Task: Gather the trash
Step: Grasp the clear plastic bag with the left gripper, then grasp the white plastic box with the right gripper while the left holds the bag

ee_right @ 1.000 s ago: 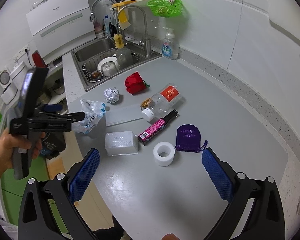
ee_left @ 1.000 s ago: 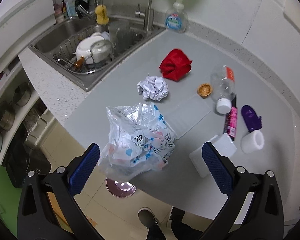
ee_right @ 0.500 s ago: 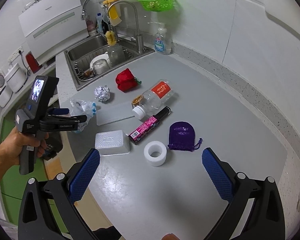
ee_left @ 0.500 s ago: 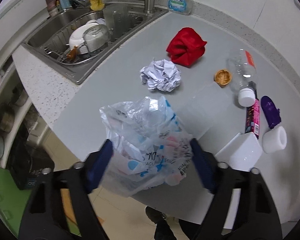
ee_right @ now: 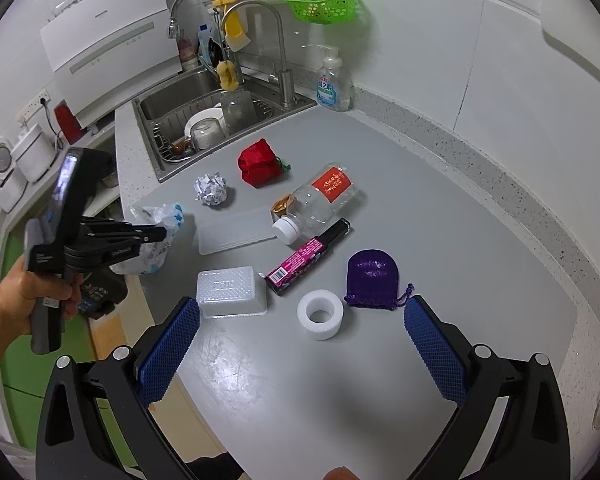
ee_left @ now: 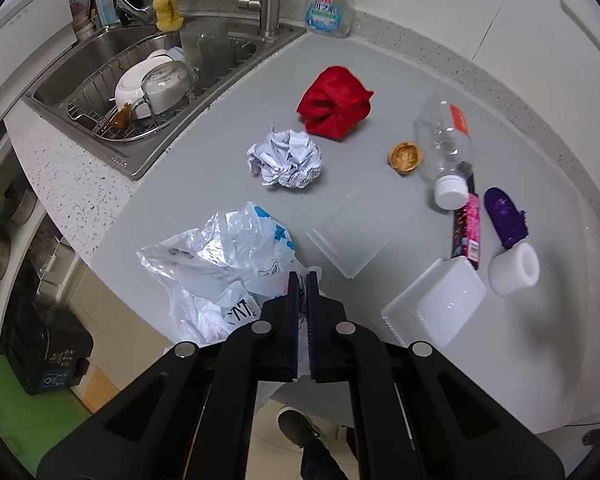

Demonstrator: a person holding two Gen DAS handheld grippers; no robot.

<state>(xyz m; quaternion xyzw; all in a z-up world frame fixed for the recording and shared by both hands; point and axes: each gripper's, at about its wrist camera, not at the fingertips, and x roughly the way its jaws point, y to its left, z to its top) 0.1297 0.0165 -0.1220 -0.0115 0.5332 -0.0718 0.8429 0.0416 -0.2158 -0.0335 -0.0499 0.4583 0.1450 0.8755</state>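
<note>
A crumpled clear plastic bag [ee_left: 224, 264] with blue print lies at the counter's near-left edge, partly overhanging it. My left gripper [ee_left: 302, 280] is shut on the bag's right side, a fold of film pinched between its blue pads. The right wrist view shows the same left gripper [ee_right: 162, 234] at the bag [ee_right: 156, 236], held by a hand. My right gripper [ee_right: 302, 334] stands open above the counter's front, nothing between its fingers. Other litter: a paper ball [ee_left: 286, 158], a nutshell [ee_left: 405, 157], an empty bottle [ee_left: 444, 148], a pink wrapper [ee_left: 470, 228].
A red cloth [ee_left: 334, 106], a purple pouch [ee_right: 372, 276], a white tape roll [ee_right: 320, 314], a white plastic tub [ee_right: 232, 292] and a clear lid [ee_right: 240, 230] lie on the grey counter [ee_right: 440, 240]. A sink [ee_right: 176, 108] with dishes sits back left. A black bin [ee_left: 48, 352] stands on the floor.
My left gripper has gone from wide open around the plastic bag to shut on it. The right gripper has stayed open and hardly moved.
</note>
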